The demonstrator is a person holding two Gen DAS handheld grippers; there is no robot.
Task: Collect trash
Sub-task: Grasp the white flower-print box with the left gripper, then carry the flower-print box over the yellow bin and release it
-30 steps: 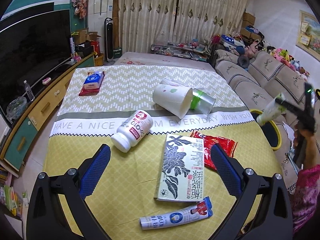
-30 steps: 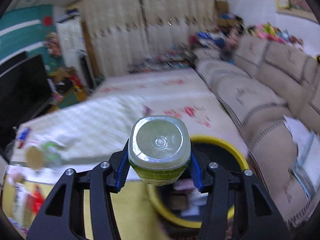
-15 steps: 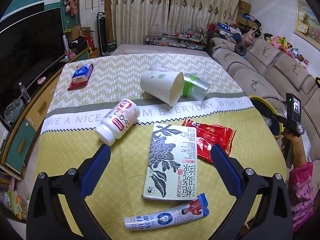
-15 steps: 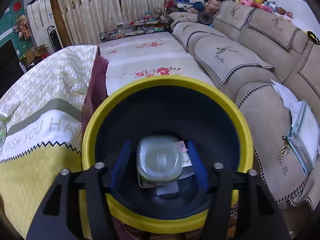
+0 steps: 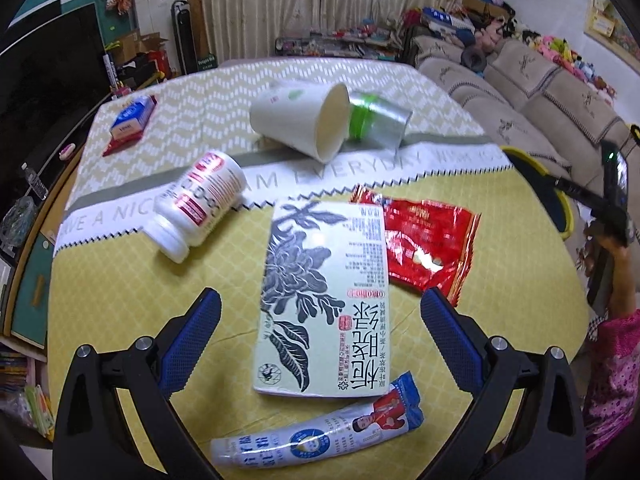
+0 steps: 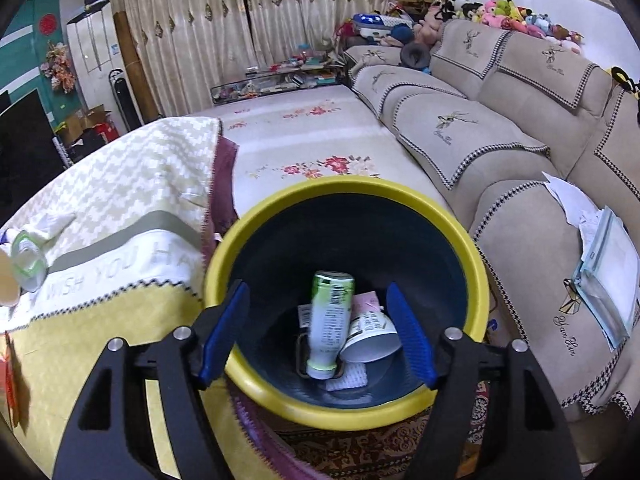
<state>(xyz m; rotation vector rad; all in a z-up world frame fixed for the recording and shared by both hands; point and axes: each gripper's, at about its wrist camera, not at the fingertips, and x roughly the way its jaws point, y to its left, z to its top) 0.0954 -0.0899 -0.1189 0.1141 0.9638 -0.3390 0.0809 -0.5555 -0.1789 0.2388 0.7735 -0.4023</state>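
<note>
My right claw (image 6: 316, 330) is opening over the yellow-rimmed dark plastic bin (image 6: 476, 264), nothing between its pads; the green-labelled plastic bottle (image 6: 329, 320) is lying inside. My left claw (image 5: 320, 344) is hanging wide over the pale flower-printed carton (image 5: 320, 300) on the counter (image 5: 120, 300). I'm thinking centre first, then squeeze.

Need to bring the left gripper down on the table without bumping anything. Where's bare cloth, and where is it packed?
Bare cloth: the near-left yellow patch below the white pill bottle and left of the tea box; also the chevron stretch between the tissue pack and tipped paper cup. Packed: tea box, red wrapper and toothpaste tube.
</note>
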